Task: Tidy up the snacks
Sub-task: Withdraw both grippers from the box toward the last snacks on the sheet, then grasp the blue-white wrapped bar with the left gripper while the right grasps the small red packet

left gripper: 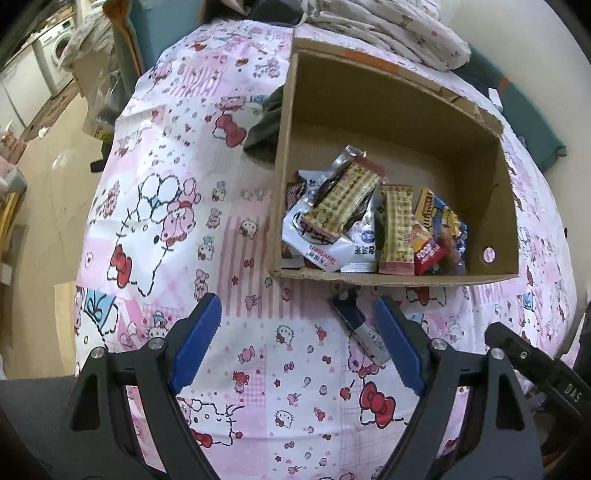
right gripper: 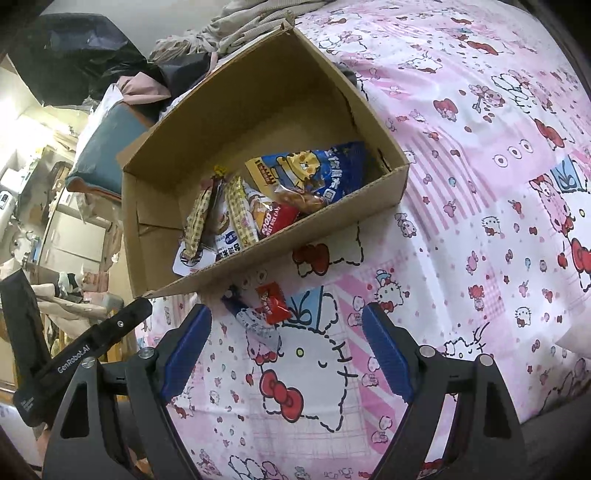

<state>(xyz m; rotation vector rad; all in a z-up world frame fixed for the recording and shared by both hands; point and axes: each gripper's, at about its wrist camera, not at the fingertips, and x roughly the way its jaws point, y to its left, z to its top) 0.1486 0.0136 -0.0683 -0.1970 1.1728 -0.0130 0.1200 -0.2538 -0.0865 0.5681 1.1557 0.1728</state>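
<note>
A cardboard box (left gripper: 391,110) (right gripper: 258,92) sits on a pink cartoon-print bedsheet (left gripper: 166,184) (right gripper: 480,184) and holds several snack packets (left gripper: 354,218) (right gripper: 295,181). Just outside its near wall lie a blue-and-white packet (left gripper: 360,328) (right gripper: 251,317) and, in the right wrist view, a small red packet (right gripper: 272,301). My left gripper (left gripper: 299,321) is open above the sheet, its right finger beside the blue-and-white packet. My right gripper (right gripper: 286,332) is open too, with both loose packets lying ahead between its fingers, untouched.
Folded patterned cloth (left gripper: 388,26) lies beyond the box. A dark cloth (left gripper: 264,129) lies against the box's left wall. The bed edge drops to the floor (left gripper: 44,206) at left, with a washing machine (left gripper: 55,51) far off. Clutter (right gripper: 55,203) fills the right wrist view's left side.
</note>
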